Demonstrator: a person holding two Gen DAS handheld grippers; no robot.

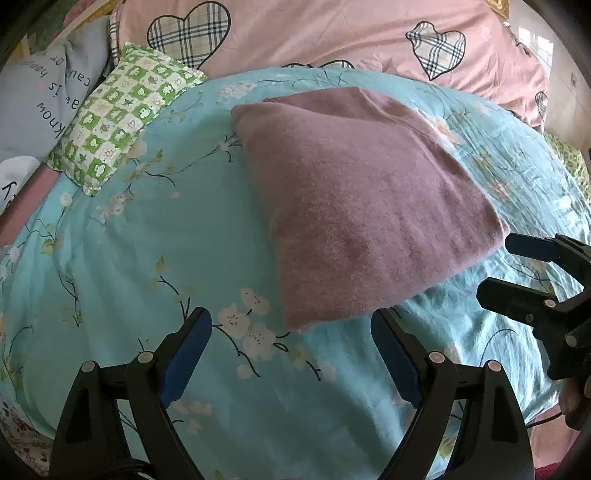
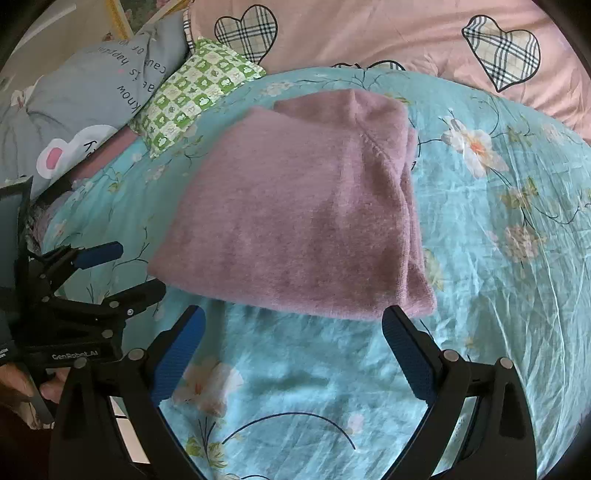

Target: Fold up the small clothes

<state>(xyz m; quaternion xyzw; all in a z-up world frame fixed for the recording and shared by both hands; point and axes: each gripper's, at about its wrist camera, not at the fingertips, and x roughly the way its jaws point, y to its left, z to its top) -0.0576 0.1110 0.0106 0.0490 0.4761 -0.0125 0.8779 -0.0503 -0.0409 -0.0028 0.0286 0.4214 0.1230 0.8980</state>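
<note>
A mauve fleece garment lies folded into a thick rectangle on the turquoise floral bedspread. It also shows in the right wrist view. My left gripper is open and empty, just short of the garment's near corner. My right gripper is open and empty, just short of the garment's near edge. The right gripper shows at the right edge of the left wrist view, and the left gripper shows at the left of the right wrist view, both with jaws apart.
A green checked small pillow lies at the back left, next to a grey printed pillow. A pink quilt with plaid hearts runs along the back. The bedspread stretches to the right of the garment.
</note>
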